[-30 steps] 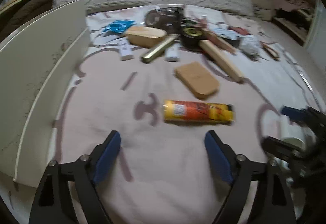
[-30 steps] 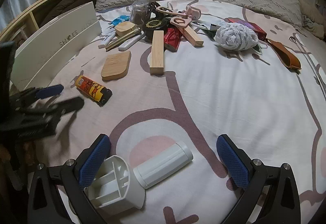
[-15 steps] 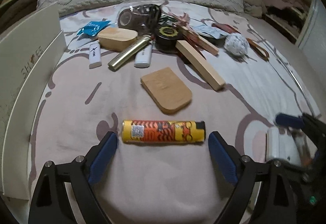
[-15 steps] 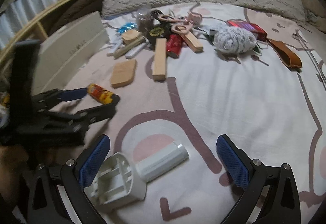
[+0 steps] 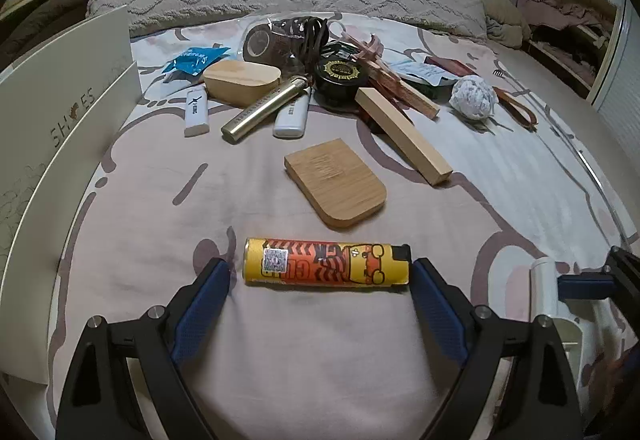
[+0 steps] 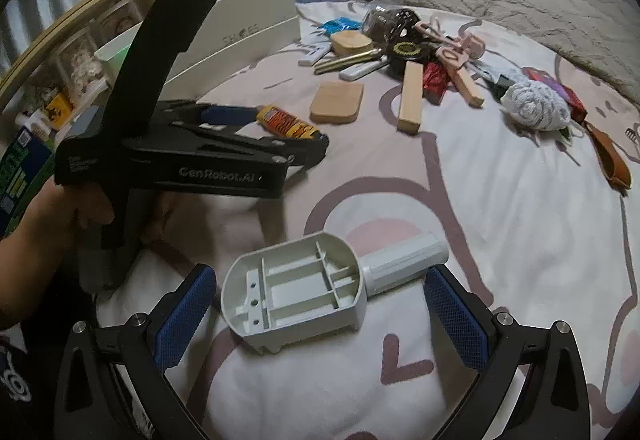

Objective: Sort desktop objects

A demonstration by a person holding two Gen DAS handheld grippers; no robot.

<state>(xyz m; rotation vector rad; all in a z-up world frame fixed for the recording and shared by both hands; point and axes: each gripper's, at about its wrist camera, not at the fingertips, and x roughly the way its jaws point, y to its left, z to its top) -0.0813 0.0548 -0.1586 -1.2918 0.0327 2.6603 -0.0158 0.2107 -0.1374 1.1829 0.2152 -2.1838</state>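
So we're pretty much at the start of this sorting job, as far as we can tell. Nearly everything sits loose on the bed (image 5: 520, 200): the heap at the far end has two white lighters (image 5: 197, 111), a brass tube (image 5: 264, 109), a black round tin (image 5: 339, 78), a wooden block (image 5: 402, 136), a wooden box (image 5: 241, 82), a white yarn ball (image 5: 474, 96) and more bits tangled behind them, with a flat wooden coaster (image 5: 338, 187) lying a bit nearer on its own. The white shoe box (image 5: 60, 144) stands along the left edge; we can't see inside it, so whether anything has gone in is anyone's guess. Our left gripper (image 5: 320, 276) has its fingers spread wide, one at each end of the orange lighter (image 5: 327, 261), which lies crosswise on the bedspread. The right finger looks right up against the lighter's black cap, the left one just shy of the yellow end, so nothing is pinched yet. Our right gripper (image 6: 318, 304) is likewise spread, straddling the white plastic holder (image 6: 312, 290) near us without squeezing it. So we'd say two picks are lined up and none finished; the whole far heap is left to do.
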